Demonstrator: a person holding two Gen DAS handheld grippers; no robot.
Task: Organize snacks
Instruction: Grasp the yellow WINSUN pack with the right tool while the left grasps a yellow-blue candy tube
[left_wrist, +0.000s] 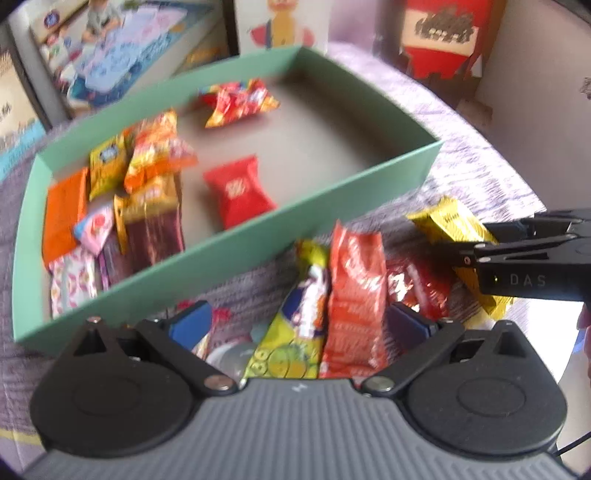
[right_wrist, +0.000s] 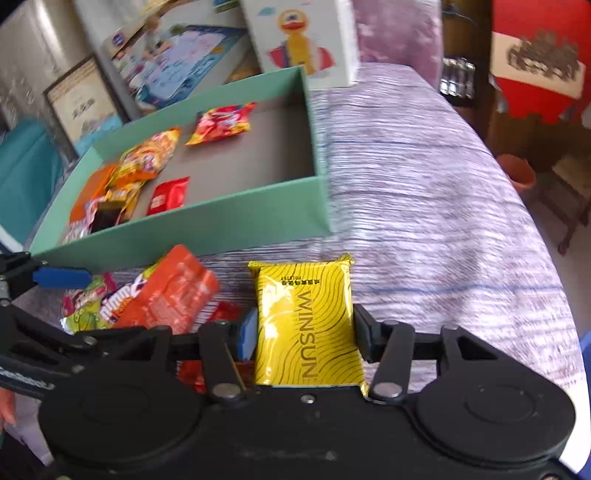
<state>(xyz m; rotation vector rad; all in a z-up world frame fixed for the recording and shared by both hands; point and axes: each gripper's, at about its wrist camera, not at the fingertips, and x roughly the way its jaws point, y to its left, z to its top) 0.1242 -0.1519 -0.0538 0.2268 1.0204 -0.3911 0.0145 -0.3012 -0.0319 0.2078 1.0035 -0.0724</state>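
Purple-white streaked cloth (right_wrist: 424, 192) covers surface, fills centre and right of right wrist frame. White box with cartoon duck (right_wrist: 299, 40) upper centre, standing on cloth. Boxed play-mat set (right_wrist: 173, 62) upper left, leaning. Framed picture (right_wrist: 86, 107) far left, beside teal fabric (right_wrist: 26, 177) at left edge. Red-and-cream hanging with dark emblem (right_wrist: 539, 62) upper right. Orange-brown pot (right_wrist: 519, 173) at right edge, on floor below cloth edge.

Left claw (left_wrist: 297, 325) — black linkages, blue pads, ribbed grey body; right claw (right_wrist: 304, 334) all black.
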